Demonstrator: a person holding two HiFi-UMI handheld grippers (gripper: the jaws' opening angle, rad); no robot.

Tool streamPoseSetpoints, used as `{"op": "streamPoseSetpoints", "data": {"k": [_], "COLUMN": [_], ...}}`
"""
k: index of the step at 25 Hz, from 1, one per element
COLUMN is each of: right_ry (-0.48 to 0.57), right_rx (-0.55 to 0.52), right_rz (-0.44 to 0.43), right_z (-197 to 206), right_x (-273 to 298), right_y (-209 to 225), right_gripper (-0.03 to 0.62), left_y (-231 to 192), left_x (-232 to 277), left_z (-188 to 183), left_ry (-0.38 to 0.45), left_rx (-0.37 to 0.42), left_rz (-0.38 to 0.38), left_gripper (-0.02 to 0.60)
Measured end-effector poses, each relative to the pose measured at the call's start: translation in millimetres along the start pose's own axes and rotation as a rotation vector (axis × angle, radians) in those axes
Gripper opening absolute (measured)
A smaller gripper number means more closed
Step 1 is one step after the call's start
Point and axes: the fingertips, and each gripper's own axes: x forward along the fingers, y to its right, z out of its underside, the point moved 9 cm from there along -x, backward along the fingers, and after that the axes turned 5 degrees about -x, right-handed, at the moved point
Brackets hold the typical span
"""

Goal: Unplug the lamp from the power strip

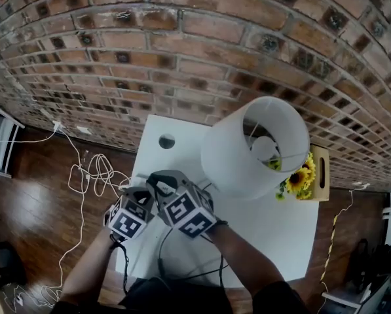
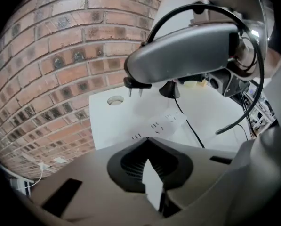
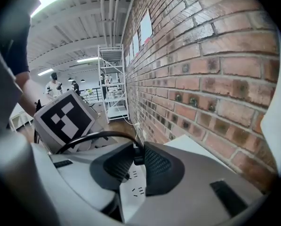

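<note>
The lamp [image 1: 254, 146] with its white shade stands on the white table [image 1: 274, 234]. My left gripper [image 2: 152, 182] is shut on one end of the white power strip [image 2: 166, 120], which lies flat on the table. My right gripper [image 3: 138, 157] is shut on the lamp's black plug [image 3: 138, 155]. In the left gripper view the plug's prongs [image 2: 132, 92] hang bare above the strip, clear of its slots. The black cord [image 2: 192, 128] trails back across the table. In the head view both grippers [image 1: 137, 198] [image 1: 157, 182] sit close together at the table's left front and hide the strip.
A brick wall [image 1: 182, 57] runs right behind the table. A wooden box of sunflowers [image 1: 301, 177] stands right of the lamp. The tabletop has a round cable hole [image 1: 167, 140]. White cables [image 1: 90, 175] lie coiled on the wooden floor to the left.
</note>
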Motion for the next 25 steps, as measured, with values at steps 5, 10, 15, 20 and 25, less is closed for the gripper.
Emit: {"op": "streamPoseSetpoints", "data": {"k": [5, 10, 15, 20, 25], "right_ry": [-0.013, -0.063, -0.045, -0.039, -0.023], "right_rx": [0.005, 0.002, 0.012, 0.024, 0.08], "right_rz": [0.042, 0.135, 0.177, 0.212, 0.266], "right_z": [2, 14, 11, 7, 8], "right_x": [-5, 0, 8, 14, 25], "right_y": [4, 14, 27, 43, 63], "right_gripper": [0.072, 0.072, 0.072, 0.074, 0.074], "left_y": [0, 3, 5, 7, 6], "left_x": [0, 0, 0, -4, -3], "left_z": [0, 4, 7, 3, 6], "left_ry": [0.016, 0.048, 0.075, 0.091, 0.102], "left_rx": [0.0, -0.001, -0.003, 0.008, -0.004], "left_rz": [0.006, -0.025, -0.036, -0.032, -0.03], "left_gripper": [0.023, 0.021, 0.021, 0.021, 0.021]}}
